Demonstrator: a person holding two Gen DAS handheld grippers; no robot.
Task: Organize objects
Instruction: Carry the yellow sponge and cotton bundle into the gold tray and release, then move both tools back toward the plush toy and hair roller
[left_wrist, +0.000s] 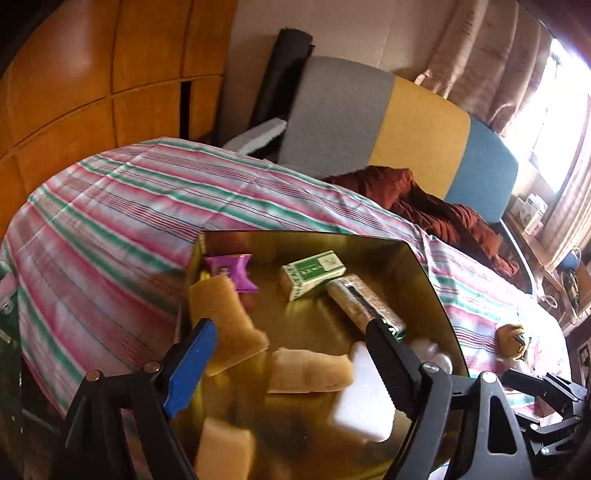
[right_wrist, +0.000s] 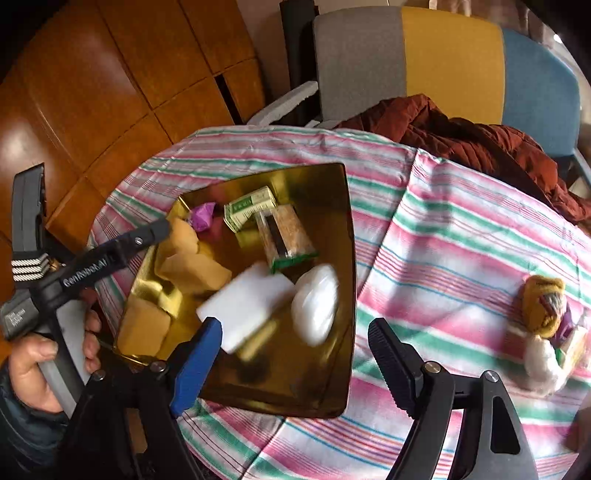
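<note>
The left gripper (left_wrist: 288, 343) is nearest in the left wrist view; its two fingers stand wide apart, one blue and one black, and nothing is pinched between them; they hang over the gold tray (left_wrist: 424, 266). Between the fingers, down in the tray, lie tan sponge blocks (left_wrist: 229, 314) and a white block (left_wrist: 364, 402); the white block looks blurry, and I cannot tell if it touches the black finger. A bit farther in the tray lie a long clear pack with brown stuff (left_wrist: 364, 301), a green and white box (left_wrist: 314, 273) and a purple wrapper (left_wrist: 232, 269); the box and the long pack touch at one end.

The right gripper (right_wrist: 295, 350) has its fingers spread wide too, with nothing held; its blue finger is over the near part of the tray (right_wrist: 332, 369), and its black finger is over the striped cloth (right_wrist: 424, 258) just beside the tray. A white puffy bag (right_wrist: 317, 301) lies in the tray near the white block (right_wrist: 247, 302). A hand (right_wrist: 44, 354) grips the handle of the other tool at the left edge.

Out on the cloth, well apart from the tray, lies a small pile of a yellow knitted thing and a white fluffy thing (right_wrist: 546, 317). Farther back a dark red coat (right_wrist: 461, 136) lies at the cloth's far edge; behind it stands a grey, yellow and blue board (right_wrist: 443, 62), and a wooden cupboard (right_wrist: 110, 74) is on the left.
</note>
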